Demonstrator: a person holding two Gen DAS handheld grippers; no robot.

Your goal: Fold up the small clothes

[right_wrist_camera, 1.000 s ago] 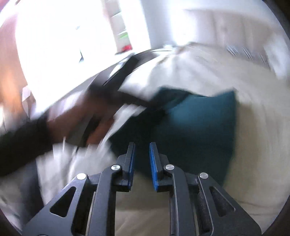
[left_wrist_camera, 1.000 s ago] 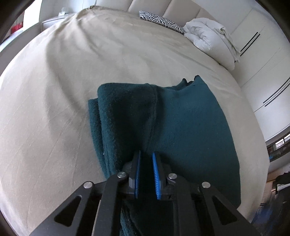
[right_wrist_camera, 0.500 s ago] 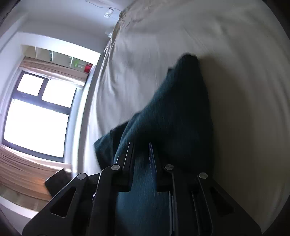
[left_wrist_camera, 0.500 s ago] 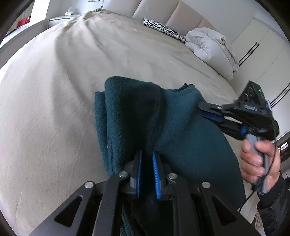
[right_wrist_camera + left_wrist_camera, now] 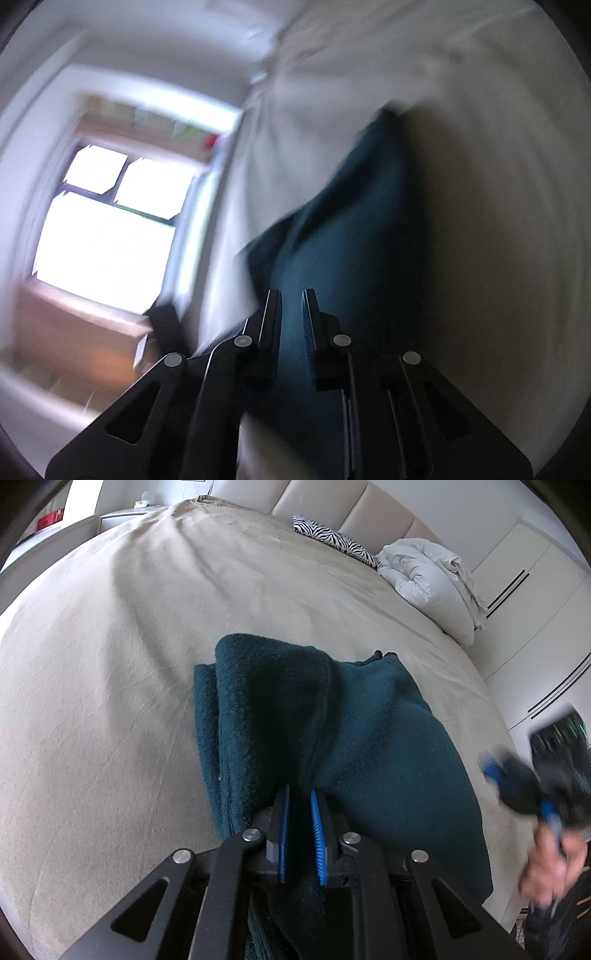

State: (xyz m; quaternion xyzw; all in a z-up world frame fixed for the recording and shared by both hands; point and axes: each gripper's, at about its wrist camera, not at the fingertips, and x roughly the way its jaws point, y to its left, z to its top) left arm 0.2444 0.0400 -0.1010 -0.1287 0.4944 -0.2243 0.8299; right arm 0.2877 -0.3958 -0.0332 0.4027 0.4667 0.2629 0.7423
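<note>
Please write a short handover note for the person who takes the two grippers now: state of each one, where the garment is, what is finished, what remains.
Left gripper: fingers nearly together over the near edge of the dark teal garment; whether cloth is pinched between them cannot be told.
Right gripper: view is blurred, fingers narrowly apart above the garment, grip cannot be told. In the left view it is off the cloth, at the right edge of the bed.
Done: garment lies on the bed with its left side folded over itself.
Left: judging by the uneven layers, probably another fold and smoothing.
</note>
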